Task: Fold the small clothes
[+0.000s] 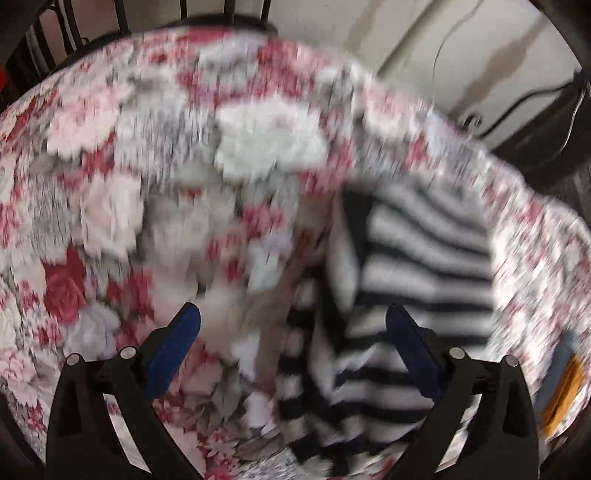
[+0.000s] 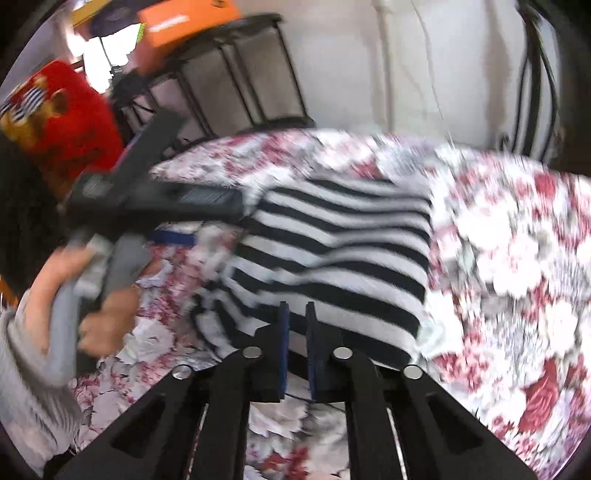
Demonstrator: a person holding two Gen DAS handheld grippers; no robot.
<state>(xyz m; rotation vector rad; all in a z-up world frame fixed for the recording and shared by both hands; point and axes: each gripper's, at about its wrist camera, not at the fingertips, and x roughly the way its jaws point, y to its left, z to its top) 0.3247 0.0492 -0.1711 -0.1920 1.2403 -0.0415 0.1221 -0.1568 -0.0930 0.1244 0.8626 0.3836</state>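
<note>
A pale wall (image 2: 351, 66) with thin cables running down it stands at the far side, a dark-framed grey fabric rack (image 2: 243, 81) against it on the left, an orange box (image 2: 181, 26) on top.

blur: striped garment (image 1: 413, 266) | floral cover (image 1: 147, 166) | cut off: sleeve (image 2: 22, 373)

One black-and-white striped garment (image 2: 332, 258) is seen spread on one floral-printed cover (image 2: 517, 258), with two handheld grippers counted over it: the left gripper (image 1: 293, 325) and the right gripper (image 2: 297, 314), each fitted with two blue-padded fingers (four in all). One hand (image 2: 99, 295) in a grey sleeve is shown on a grip handle, and one orange box (image 2: 184, 22) and one red printed item (image 2: 74, 122) are visible behind.
</note>
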